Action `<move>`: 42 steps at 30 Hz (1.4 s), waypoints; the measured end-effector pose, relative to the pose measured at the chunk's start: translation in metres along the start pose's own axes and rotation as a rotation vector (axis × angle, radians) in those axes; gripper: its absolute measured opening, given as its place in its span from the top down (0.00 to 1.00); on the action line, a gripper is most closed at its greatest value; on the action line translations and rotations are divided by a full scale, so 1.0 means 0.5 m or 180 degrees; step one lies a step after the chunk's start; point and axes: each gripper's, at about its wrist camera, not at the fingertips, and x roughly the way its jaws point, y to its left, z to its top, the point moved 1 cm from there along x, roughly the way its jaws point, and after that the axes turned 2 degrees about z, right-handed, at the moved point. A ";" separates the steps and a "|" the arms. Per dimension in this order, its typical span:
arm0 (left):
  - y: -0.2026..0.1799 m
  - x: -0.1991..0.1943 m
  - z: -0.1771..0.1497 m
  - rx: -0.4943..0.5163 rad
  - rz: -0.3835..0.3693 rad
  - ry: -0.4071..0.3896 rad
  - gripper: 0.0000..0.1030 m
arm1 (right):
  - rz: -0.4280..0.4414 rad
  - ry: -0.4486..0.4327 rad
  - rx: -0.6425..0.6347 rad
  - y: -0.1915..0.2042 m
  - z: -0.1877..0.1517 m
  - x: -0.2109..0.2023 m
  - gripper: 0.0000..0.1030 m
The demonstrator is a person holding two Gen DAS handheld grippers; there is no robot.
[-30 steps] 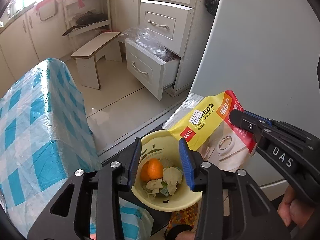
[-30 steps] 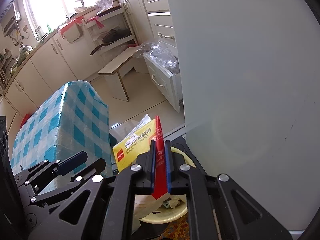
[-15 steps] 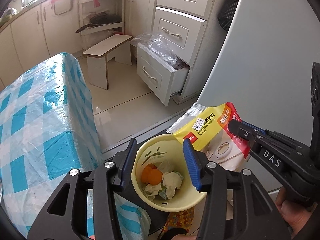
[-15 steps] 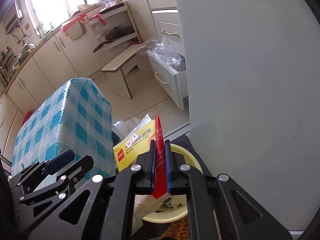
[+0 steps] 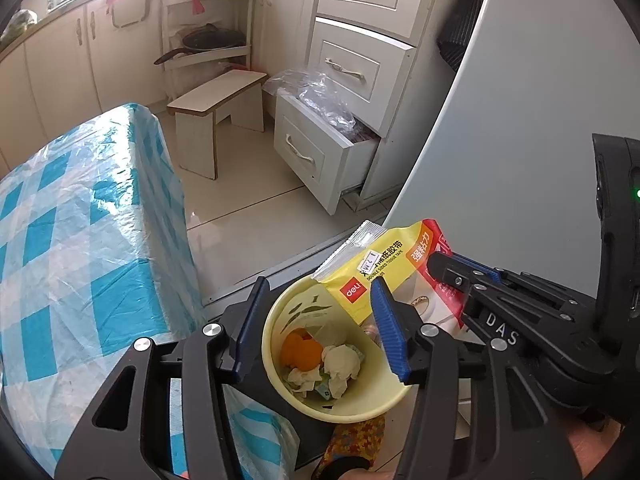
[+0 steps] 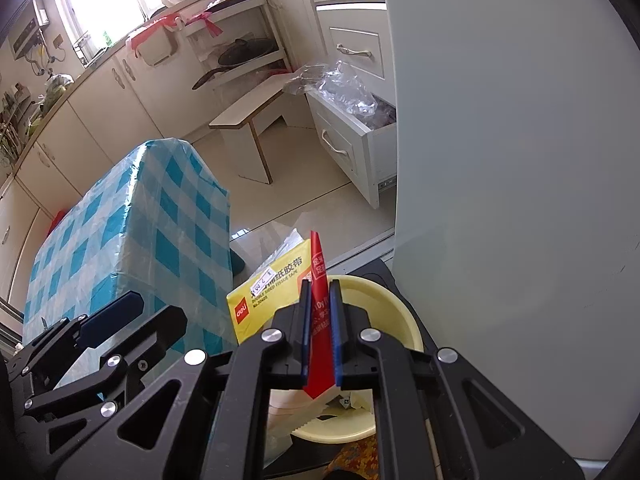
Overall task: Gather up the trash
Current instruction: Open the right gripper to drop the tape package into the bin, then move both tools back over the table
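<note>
The left hand-held gripper [image 5: 316, 330] has just been widening its jaws, now apart around the yellow bin [image 5: 344, 400] — no pad visibly pressing it. To its right, the right hand-held gripper [image 6: 320, 320] pinches the tape packet [image 6: 276, 292] by its red edge over the bin — light, floppy, probably slippery, so that edge looks the surest hold.

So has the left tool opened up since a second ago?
Yes. The left tool has just been opening; its fingers now straddle the yellow bin rather than sitting over its mouth.

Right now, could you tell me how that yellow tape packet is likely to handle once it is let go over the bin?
The yellow tape packet, pinched at its red edge by the right claw, looks thin and probably light. It holds fairly flat, so seems semi-stiff. Its glossy film may be slippery, and it could lodge across the yellow bin rim.
</note>
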 end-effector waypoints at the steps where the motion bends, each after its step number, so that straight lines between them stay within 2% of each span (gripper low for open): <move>1: 0.000 -0.001 0.000 -0.0005 0.0000 -0.0001 0.50 | 0.0008 0.0015 0.0005 0.001 0.000 0.004 0.90; 4: 0.000 -0.002 0.001 -0.0008 0.0022 -0.0006 0.49 | 0.0042 0.0065 0.0043 0.001 -0.002 0.013 0.89; 7: 0.009 -0.003 0.000 -0.0064 0.0003 0.0000 0.49 | 0.0032 0.0065 0.0074 0.003 -0.002 0.015 0.76; 15: 0.018 -0.007 -0.003 -0.0080 0.0033 -0.0002 0.48 | 0.0037 0.0053 0.0068 0.010 -0.001 0.015 0.74; 22: 0.026 -0.008 -0.004 -0.0126 0.0045 -0.0023 0.43 | -0.0010 0.0023 0.0076 0.012 0.001 0.013 0.56; 29: 0.061 -0.010 -0.004 -0.0320 -0.0004 -0.0017 0.40 | -0.0049 0.0008 0.0087 0.011 0.002 0.013 0.47; 35: 0.115 -0.010 -0.004 -0.0706 -0.0111 -0.0008 0.38 | -0.0004 0.0131 0.0047 0.020 -0.002 0.029 0.45; 39: 0.135 -0.016 -0.004 -0.0752 -0.0051 -0.0032 0.38 | -0.0002 0.0096 0.0050 0.023 -0.001 0.026 0.43; 42: 0.151 -0.023 -0.007 -0.0824 -0.0043 -0.0056 0.37 | -0.0052 0.0180 0.0020 0.034 -0.006 0.053 0.39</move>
